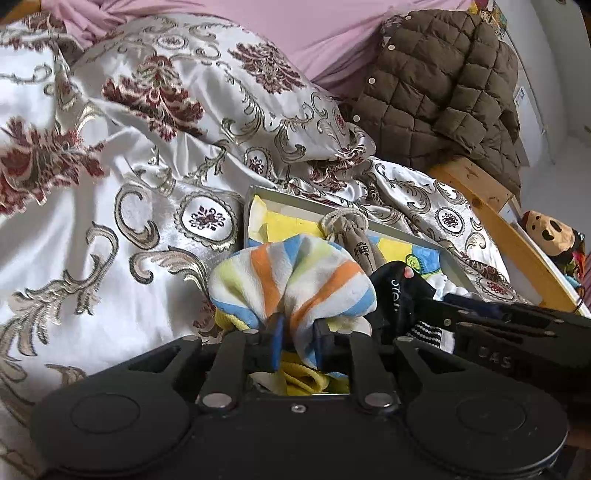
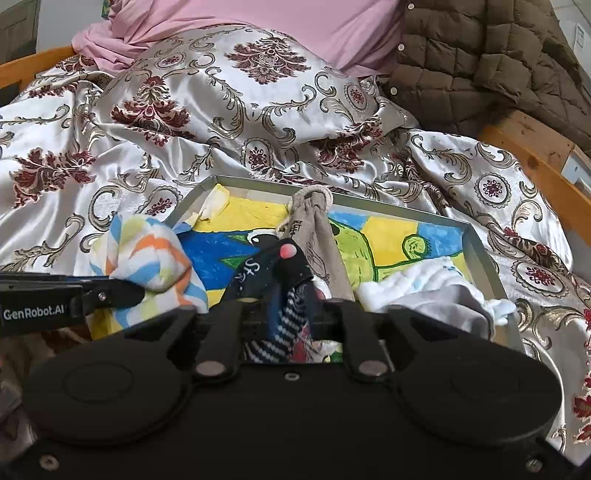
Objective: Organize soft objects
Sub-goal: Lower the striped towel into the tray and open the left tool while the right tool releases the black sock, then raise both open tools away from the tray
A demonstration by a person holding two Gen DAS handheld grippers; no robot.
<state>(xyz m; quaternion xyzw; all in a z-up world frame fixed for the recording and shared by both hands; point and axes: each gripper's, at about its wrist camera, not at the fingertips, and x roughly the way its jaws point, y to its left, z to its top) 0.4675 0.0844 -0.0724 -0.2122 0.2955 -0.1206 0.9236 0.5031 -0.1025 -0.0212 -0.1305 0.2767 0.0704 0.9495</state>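
Note:
A grey tray (image 2: 476,236) with a bright painted bottom lies on the bed. My left gripper (image 1: 297,332) is shut on a cloth striped in orange, blue and yellow (image 1: 291,280), which fans out above the blue pads at the tray's left edge. A yellow cloth (image 1: 303,380) lies under it. My right gripper (image 2: 295,317) is shut on a black sock with a striped part (image 2: 266,273), over the tray's near side. A beige drawstring pouch (image 2: 314,221) lies across the tray's middle. White cloths (image 2: 417,291) sit in its right corner.
A satin quilt with red and gold patterns (image 1: 110,221) covers the bed around the tray. A brown quilted jacket (image 1: 443,85) lies at the back right on a pink sheet (image 1: 295,26). The wooden bed frame (image 1: 480,192) runs along the right, with a plush toy (image 1: 550,232) beyond it.

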